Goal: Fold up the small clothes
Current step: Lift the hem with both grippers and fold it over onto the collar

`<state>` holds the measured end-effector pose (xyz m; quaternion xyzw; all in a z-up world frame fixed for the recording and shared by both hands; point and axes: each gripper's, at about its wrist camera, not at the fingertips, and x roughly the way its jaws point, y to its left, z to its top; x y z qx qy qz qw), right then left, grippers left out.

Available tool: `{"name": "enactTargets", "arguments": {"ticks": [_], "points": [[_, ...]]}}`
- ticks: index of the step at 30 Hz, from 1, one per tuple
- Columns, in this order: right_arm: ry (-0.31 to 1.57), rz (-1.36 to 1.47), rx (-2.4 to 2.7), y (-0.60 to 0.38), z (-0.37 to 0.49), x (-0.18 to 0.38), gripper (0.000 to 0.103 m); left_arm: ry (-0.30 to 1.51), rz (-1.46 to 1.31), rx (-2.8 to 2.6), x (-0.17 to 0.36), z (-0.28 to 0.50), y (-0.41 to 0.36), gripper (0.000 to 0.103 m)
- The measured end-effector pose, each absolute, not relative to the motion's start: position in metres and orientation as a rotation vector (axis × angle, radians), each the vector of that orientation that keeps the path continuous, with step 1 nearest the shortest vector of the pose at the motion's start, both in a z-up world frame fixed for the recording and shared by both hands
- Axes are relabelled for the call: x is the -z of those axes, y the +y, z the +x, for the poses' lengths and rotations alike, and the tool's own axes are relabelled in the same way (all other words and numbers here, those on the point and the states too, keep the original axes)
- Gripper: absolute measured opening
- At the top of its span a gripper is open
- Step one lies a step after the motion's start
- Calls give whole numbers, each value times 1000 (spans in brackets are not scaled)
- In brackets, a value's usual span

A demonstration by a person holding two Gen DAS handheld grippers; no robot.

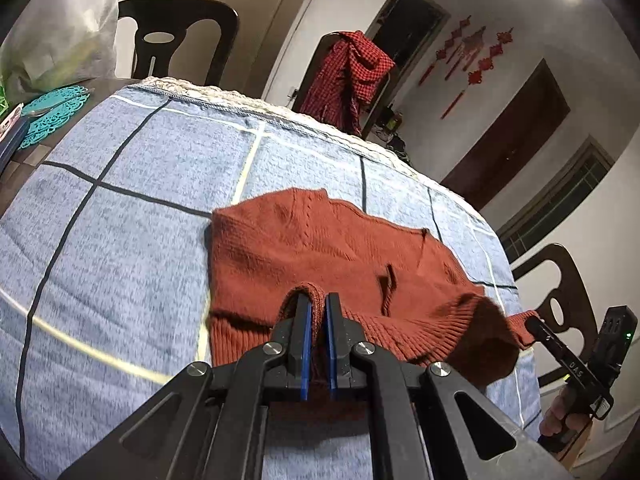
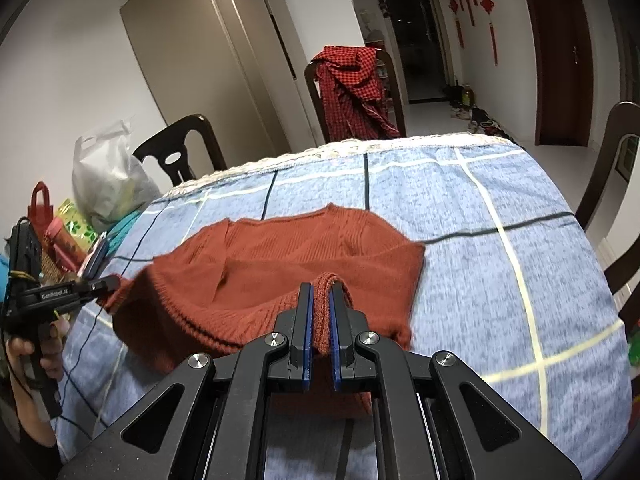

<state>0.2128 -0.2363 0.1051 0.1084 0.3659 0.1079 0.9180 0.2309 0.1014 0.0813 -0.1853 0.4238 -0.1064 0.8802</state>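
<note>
Blue-padded fingers of the left hand-held gripper [image 1: 319, 312] stand nearly together with a bunched fold of the rust-red knitted sweater [image 1: 320, 256] pinched between them, and the right hand-held gripper [image 2: 320, 304] is closed the same way on another bunch of ribbed hem. Each tool also shows in the other's view, nipping an outer corner of the hem out at the side. The sweater lies on the blue checked cloth [image 1: 120, 200] that covers the tabletop, its neckline towards the far edge, its near hem raised off the cloth by both grips and slack in between. By my reading the step in hand is the lengthwise fold: the hem is gripped at two points and ready to be carried over towards the neckline. That move calls for both grips to rise together, keep the hem taut and level, travel forward evenly, and lay the edge down squarely before letting go. Readable writing is scarce: "GenRobot.AI" on the body of the left tool in the right wrist view, and "DAS" on the right tool in the left wrist view
</note>
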Motion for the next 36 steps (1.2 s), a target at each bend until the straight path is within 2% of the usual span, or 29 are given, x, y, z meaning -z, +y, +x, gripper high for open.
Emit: {"name": "enactTargets", "arguments": {"ticks": [23, 36], "points": [[829, 245, -194, -232, 299, -97, 7, 900, -406, 162, -76, 303, 97, 8], [905, 280, -163, -226, 338, -66, 7, 975, -400, 113, -46, 338, 97, 8]]}}
